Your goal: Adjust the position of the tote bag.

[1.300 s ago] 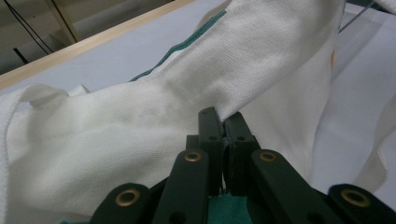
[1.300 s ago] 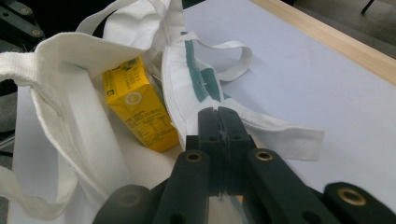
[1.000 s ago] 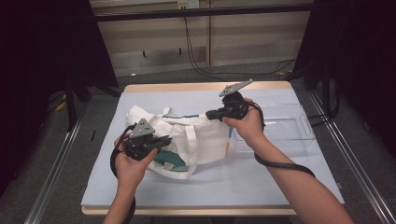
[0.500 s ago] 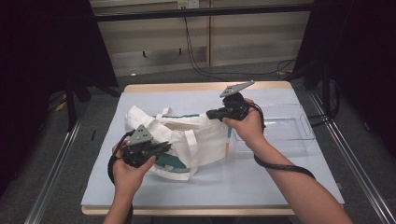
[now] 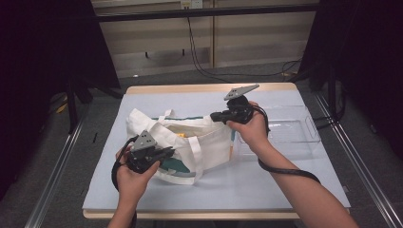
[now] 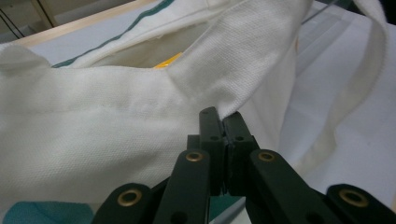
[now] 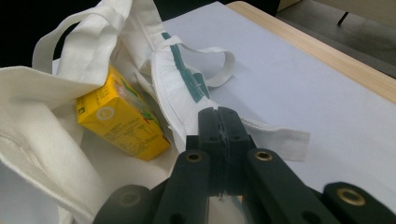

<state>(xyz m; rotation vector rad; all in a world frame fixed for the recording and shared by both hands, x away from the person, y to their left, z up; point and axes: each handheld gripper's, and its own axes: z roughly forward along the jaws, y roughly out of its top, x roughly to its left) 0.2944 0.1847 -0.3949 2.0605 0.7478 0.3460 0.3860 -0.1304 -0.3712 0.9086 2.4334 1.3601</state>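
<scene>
Dim room, pale counter (image 5: 285, 190), and I've got the cloth bag (image 5: 209, 142) pinched at both ends of its mouth.

Left claw (image 5: 166, 153) is clamped on the bag's near rim, right claw (image 5: 215, 115) clamped on the far rim. The bag lies mid-counter, its long axis running left to right, mouth gaping upward between the claws, a yellow carton (image 7: 122, 120) inside. Best to pull the rims apart evenly and level, I reckon, so neither hem slips free.

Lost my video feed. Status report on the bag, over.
Left gripper and right gripper both shut on tote bag rim. Mouth held open, yellow juice carton inside. Nothing obstructing.
</scene>
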